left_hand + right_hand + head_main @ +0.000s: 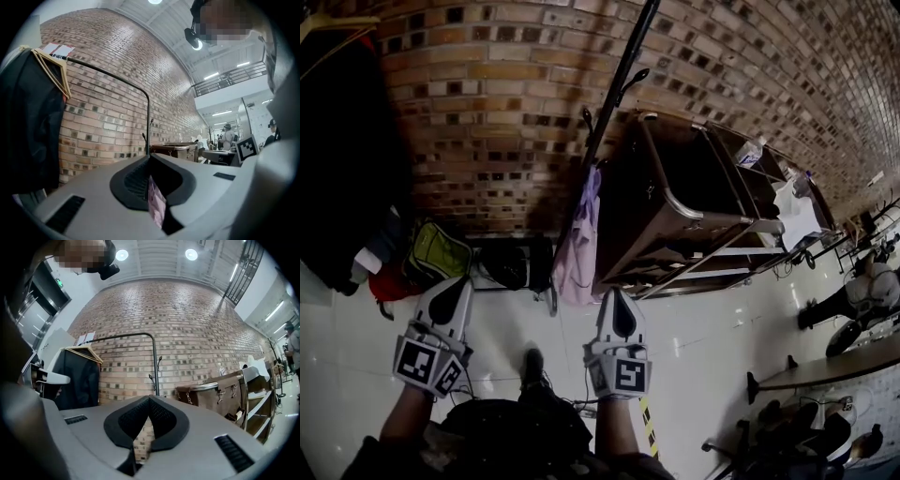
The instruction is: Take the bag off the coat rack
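Observation:
A lilac bag (580,239) hangs from the black coat rack (614,89) against the brick wall. Both grippers are held low in front of it, apart from it. My left gripper (460,280) is to the bag's lower left, its jaws shut with nothing between them. My right gripper (616,293) sits just right of the bag's bottom, also shut and empty. In the left gripper view the tips (149,156) meet under the rack's pole (149,126), and the bag (156,206) shows below them. In the right gripper view the closed tips (149,399) line up under the pole (155,371).
A brown cart with a metal frame (684,202) stands right of the rack. A green backpack (437,253) and a black bag (508,266) lie at the wall's foot. Dark coats (342,150) hang at the left. A table (830,367) and chairs stand at the right.

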`<state>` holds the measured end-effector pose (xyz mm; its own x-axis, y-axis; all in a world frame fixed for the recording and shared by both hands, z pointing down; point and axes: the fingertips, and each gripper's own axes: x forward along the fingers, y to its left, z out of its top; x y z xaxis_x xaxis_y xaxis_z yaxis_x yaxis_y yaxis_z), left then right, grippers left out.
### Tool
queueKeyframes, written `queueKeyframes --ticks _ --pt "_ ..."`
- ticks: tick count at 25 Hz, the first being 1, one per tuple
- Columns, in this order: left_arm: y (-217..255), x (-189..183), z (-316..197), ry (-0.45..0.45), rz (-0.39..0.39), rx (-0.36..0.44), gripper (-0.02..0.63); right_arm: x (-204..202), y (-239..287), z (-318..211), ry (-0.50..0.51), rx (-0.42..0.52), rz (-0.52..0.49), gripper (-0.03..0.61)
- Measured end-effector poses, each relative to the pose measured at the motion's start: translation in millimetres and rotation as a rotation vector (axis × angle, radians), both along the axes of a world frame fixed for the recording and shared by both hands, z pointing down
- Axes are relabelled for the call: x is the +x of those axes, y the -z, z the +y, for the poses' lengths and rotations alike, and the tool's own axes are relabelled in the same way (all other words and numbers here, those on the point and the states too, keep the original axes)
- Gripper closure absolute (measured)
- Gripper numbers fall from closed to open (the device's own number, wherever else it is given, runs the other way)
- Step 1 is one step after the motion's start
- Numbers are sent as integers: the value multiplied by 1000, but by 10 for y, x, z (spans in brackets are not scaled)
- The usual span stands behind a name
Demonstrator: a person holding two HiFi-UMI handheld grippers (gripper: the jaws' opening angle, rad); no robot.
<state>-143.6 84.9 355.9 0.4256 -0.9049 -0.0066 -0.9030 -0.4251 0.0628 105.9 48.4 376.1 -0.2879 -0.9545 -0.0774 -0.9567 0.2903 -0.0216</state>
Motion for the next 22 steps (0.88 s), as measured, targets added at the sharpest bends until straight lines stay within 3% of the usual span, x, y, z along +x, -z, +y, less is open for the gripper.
queueKeyframes --ticks 11,22 --pt "49 550 -911 25 -21 8 580 674 -10 -951 -11 2 -13 563" --pt "71 854 -1371 69 -28 33 580 769 -53 -1540 84 2 -73 563"
